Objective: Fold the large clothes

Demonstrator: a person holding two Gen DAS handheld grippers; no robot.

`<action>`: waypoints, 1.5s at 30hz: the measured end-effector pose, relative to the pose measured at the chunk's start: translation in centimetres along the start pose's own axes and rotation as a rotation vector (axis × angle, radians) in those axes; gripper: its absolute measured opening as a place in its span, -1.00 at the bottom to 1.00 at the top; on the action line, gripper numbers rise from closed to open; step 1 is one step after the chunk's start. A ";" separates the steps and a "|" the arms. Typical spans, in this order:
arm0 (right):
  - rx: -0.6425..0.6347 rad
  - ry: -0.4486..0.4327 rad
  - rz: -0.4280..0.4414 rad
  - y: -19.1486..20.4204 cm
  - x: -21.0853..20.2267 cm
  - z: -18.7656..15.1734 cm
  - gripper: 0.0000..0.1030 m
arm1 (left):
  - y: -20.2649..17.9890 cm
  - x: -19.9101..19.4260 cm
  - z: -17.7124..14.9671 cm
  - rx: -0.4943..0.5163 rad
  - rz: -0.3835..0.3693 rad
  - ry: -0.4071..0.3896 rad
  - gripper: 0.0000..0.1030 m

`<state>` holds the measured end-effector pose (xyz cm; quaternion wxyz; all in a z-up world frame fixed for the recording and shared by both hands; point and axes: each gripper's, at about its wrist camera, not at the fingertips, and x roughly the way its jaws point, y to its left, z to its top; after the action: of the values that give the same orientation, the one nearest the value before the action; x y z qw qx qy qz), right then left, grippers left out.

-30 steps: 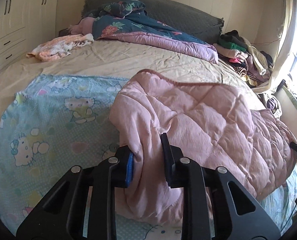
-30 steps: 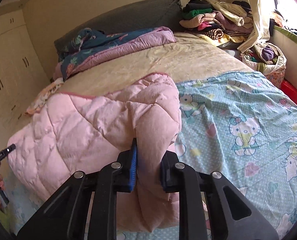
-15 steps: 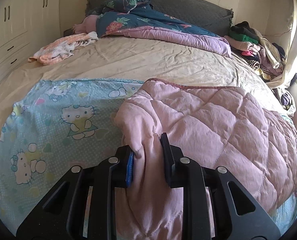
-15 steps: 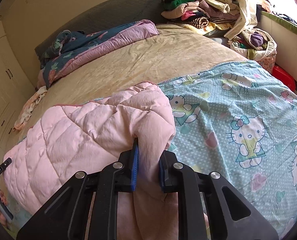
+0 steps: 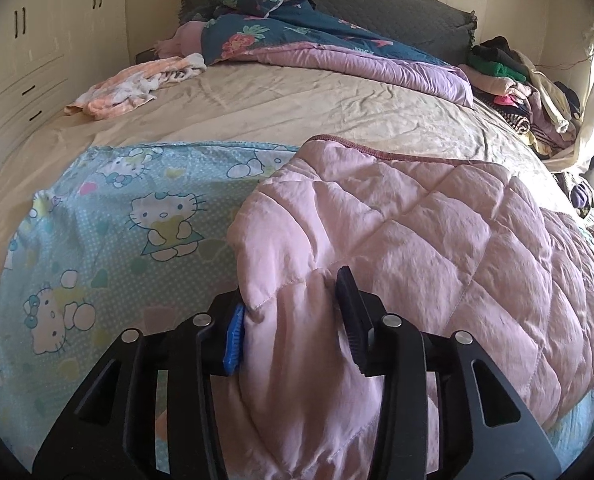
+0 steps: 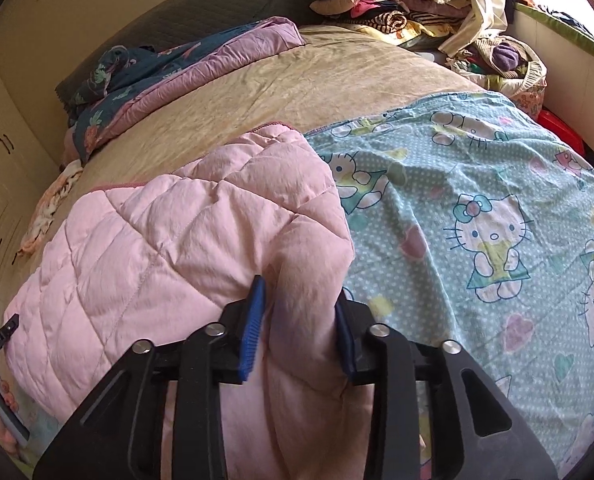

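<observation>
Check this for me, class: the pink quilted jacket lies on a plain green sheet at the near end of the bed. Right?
Not quite. The pink quilted jacket does lie at the near end of the bed, but the sheet under it is light blue with cartoon cats, not plain green. Both wrist views show it.

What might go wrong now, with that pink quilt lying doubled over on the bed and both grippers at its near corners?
1. Both grippers' jaws have just been opening. The left gripper and the right gripper each have a bunched corner of the quilt between them, so cloth may snag and drag the fold askew when they pull back.
2. The near edge hangs over the sheet and may slide off.
</observation>
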<state>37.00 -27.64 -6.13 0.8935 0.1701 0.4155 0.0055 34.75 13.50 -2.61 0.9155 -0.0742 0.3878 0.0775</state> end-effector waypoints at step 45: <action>0.099 -0.085 0.071 2.1 -10.1 -10.0 0.92 | -0.8 -8.7 -8.0 -0.045 -0.027 0.021 0.82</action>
<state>23.24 -24.26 -3.95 0.9001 0.2286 0.3708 0.0093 23.34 10.43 -1.84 0.9105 -0.1008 0.3943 0.0730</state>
